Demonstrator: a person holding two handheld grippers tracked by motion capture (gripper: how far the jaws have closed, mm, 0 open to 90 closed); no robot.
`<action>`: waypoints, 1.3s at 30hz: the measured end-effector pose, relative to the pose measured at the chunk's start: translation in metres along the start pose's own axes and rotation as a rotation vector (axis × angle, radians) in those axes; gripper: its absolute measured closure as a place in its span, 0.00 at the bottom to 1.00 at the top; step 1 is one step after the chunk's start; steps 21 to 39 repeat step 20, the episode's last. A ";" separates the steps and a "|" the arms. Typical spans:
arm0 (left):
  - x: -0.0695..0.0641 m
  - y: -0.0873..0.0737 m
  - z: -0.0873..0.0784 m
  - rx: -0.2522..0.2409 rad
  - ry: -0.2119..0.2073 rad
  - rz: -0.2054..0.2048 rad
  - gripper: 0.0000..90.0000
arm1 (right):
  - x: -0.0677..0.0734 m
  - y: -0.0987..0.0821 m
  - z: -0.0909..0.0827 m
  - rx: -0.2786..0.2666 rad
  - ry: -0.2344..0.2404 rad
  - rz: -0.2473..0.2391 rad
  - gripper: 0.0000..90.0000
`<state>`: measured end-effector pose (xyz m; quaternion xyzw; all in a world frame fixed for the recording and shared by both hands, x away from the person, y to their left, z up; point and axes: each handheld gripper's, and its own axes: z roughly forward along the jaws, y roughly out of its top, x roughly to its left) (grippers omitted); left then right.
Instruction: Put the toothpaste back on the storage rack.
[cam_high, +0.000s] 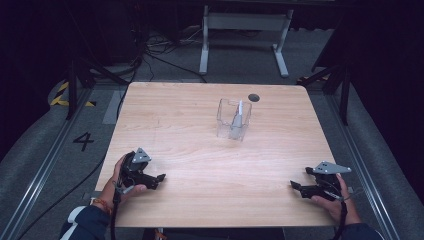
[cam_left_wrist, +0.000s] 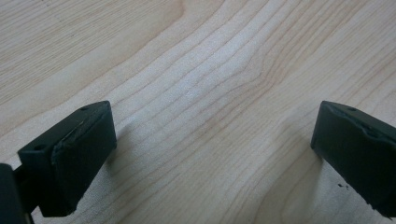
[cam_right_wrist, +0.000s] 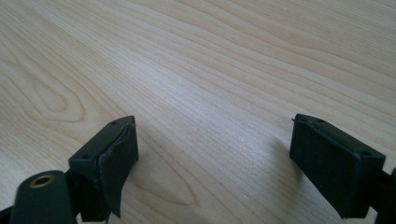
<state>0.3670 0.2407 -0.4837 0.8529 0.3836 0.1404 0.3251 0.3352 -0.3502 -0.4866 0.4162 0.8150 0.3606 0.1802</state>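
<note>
Both claws rest wide open on the bare wooden table (cam_high: 200, 130), left claw (cam_high: 161, 177) at 7 o'clock, right claw (cam_high: 293, 185) at 5 o'clock. Well apart at 12 o'clock stands an upright clear holder (cam_high: 232, 120), a white stick (cam_high: 240, 108) upright inside. Floor marking "4" (cam_high: 83, 140) lies at 9 o'clock.

Overhead view; 2 close table (cam_high: 210, 165) views

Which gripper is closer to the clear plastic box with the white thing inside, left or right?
Roughly even; the right gripper perhaps slightly nearer. The clear plastic box stands mid-table towards the far side. The left gripper rests at the near left edge, the right at the near right edge, both open, apart from it.
</note>
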 end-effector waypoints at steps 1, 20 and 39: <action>0.000 0.000 0.000 0.000 0.000 -0.001 0.01 | 0.000 0.000 0.000 0.000 0.000 0.000 0.18; -0.001 0.001 0.000 0.002 0.017 -0.021 0.00 | -0.002 0.002 0.002 0.006 -0.011 0.010 0.14; -0.001 0.001 0.000 0.002 0.017 -0.021 0.00 | -0.002 0.002 0.002 0.006 -0.011 0.010 0.14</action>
